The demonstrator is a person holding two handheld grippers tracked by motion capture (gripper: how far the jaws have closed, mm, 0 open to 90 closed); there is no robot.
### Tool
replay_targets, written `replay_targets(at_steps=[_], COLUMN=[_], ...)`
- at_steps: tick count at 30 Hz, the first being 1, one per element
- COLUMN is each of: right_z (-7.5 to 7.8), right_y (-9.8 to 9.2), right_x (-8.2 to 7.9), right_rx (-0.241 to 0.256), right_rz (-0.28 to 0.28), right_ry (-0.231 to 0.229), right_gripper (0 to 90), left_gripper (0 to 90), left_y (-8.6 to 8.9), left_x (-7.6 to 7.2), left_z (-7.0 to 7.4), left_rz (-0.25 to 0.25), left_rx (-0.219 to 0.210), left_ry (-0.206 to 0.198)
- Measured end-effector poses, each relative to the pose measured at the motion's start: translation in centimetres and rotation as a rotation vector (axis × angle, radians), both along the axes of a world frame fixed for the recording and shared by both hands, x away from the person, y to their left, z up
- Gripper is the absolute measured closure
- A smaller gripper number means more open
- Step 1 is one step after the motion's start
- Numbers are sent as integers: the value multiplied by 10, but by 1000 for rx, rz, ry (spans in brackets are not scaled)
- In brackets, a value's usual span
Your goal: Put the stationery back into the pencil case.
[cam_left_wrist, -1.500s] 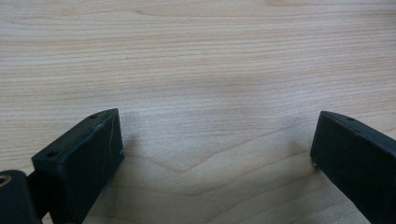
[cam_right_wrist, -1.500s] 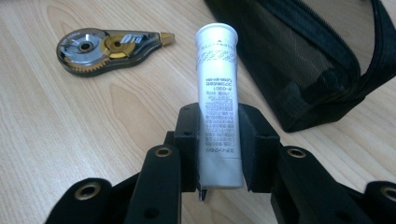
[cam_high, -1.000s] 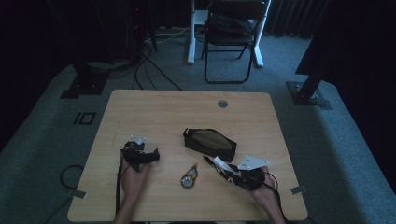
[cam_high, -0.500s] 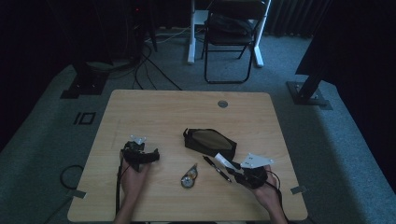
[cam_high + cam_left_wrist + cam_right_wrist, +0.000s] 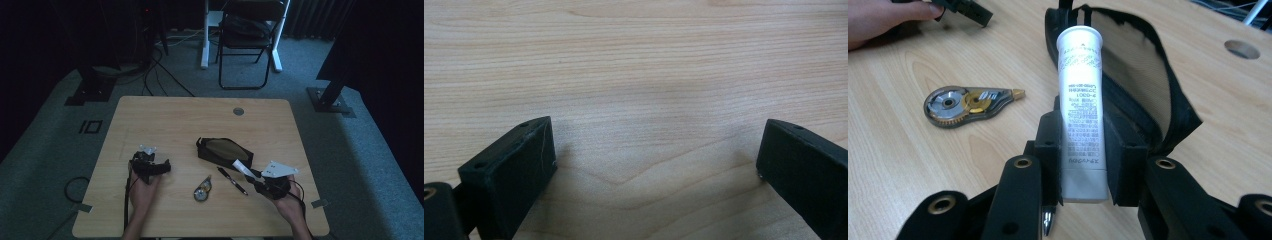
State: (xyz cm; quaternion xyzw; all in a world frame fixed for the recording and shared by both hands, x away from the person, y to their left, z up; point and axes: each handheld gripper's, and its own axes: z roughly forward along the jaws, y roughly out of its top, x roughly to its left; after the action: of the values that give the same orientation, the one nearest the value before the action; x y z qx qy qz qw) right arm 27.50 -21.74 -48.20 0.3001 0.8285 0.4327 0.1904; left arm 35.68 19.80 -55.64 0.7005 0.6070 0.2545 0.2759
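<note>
Tube (image 5: 1082, 107) sits clamped in the right gripper (image 5: 1084, 150), pointing at the pouch (image 5: 1143, 85). Left gripper (image 5: 651, 165) gapes wide over bare table (image 5: 634, 65). Dim room, chair (image 5: 247, 35) behind.

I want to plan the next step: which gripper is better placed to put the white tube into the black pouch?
The right gripper: its jaws already clamp the white tube, pointing at the open black pouch. The left gripper is open, farther away.
</note>
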Motion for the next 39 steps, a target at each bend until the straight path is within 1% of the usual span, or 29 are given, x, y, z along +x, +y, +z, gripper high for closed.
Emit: replay_targets(at_steps=[4, 15, 32, 34, 39], right_z=[6, 14, 17, 16, 17], right_y=[0, 1, 3, 4, 7], right_x=[2, 6, 17, 21, 25], right_rx=[-3, 13, 11, 7, 4], right_rz=[1, -3, -7, -7, -4], right_ry=[-16, -28, -36, -35, -35], right_gripper=[714, 714, 714, 714, 714], left_gripper=[27, 27, 27, 27, 27], left_y=[0, 0, 0, 0, 0], left_x=[0, 0, 0, 0, 0], left_z=[0, 0, 0, 0, 0], left_rz=[0, 0, 0, 0, 0], left_rx=[0, 0, 0, 0, 0], left_ry=[0, 0, 0, 0, 0])
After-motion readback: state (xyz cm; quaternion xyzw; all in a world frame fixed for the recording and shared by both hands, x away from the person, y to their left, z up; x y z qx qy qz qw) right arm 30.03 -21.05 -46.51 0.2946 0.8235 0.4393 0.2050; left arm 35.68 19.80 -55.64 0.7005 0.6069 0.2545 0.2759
